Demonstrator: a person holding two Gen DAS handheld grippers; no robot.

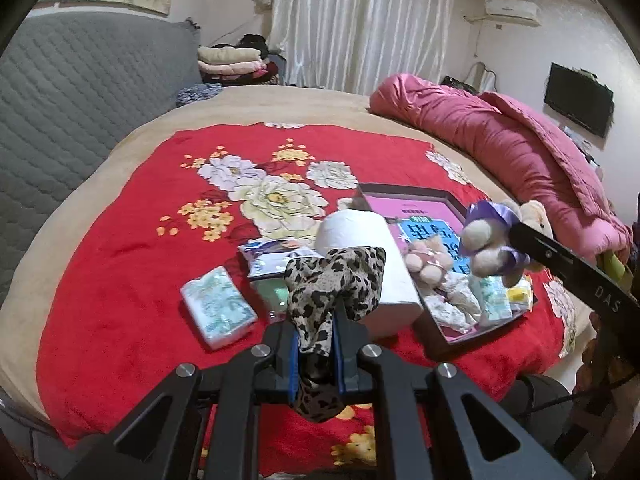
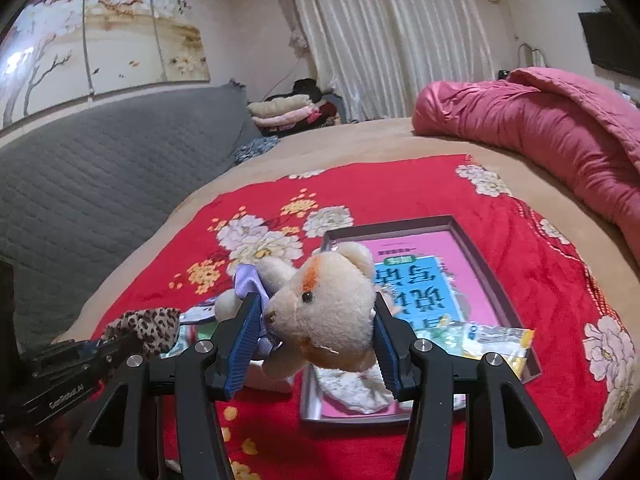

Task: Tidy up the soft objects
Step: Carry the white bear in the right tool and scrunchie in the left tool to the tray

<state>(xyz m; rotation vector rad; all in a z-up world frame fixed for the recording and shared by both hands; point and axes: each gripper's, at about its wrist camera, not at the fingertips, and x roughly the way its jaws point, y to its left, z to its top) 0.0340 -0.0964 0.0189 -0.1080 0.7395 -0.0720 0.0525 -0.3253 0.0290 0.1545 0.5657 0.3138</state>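
Left claw [image 1: 316,344] nearest lens, clamped narrow on leopard-print cloth [image 1: 336,280], lifted clear of red blanket [image 1: 120,260]. Right claw [image 2: 316,332] grips teddy bear [image 2: 324,312] by head, above tray [image 2: 496,280]. Likely both bound for tray, where small plush [image 1: 428,264] and packets already lie. Tissue pack [image 1: 218,312] waits on bed.
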